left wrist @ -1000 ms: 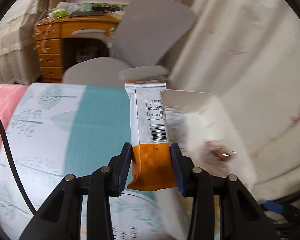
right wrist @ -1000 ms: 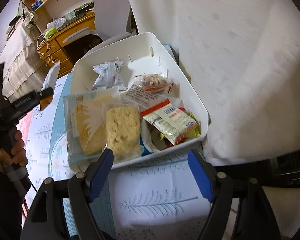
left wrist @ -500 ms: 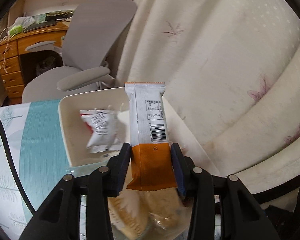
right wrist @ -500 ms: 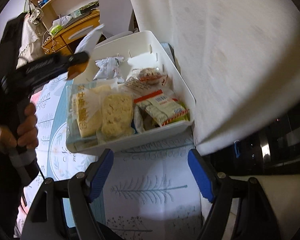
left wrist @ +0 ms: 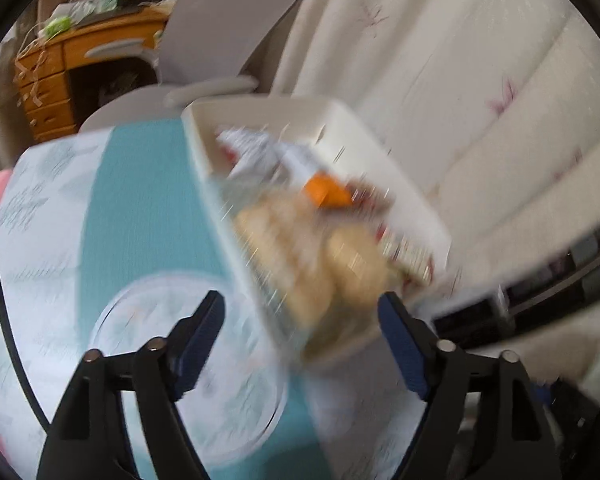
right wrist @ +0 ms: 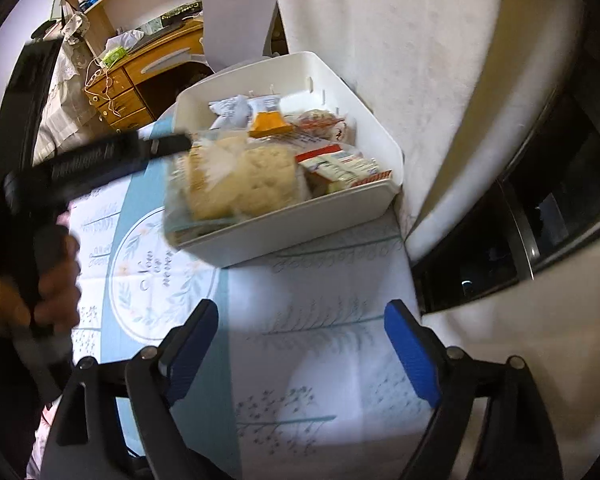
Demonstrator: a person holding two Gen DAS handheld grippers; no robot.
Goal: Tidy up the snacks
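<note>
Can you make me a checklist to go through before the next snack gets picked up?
1. Orange-and-white snack bar lies inside the white bin: ok.
2. Left gripper has let go; its fingers have just been opening, nothing between them: ok.
3. Right gripper open and empty: ok.
4. Bin sits on the tablecloth, upright: ok.
5. Big bread packet stays within the bin: not ok, it overhangs the rim on the left.
6. Another loose snack waiting outside the bin: cannot tell, none in view.
</note>
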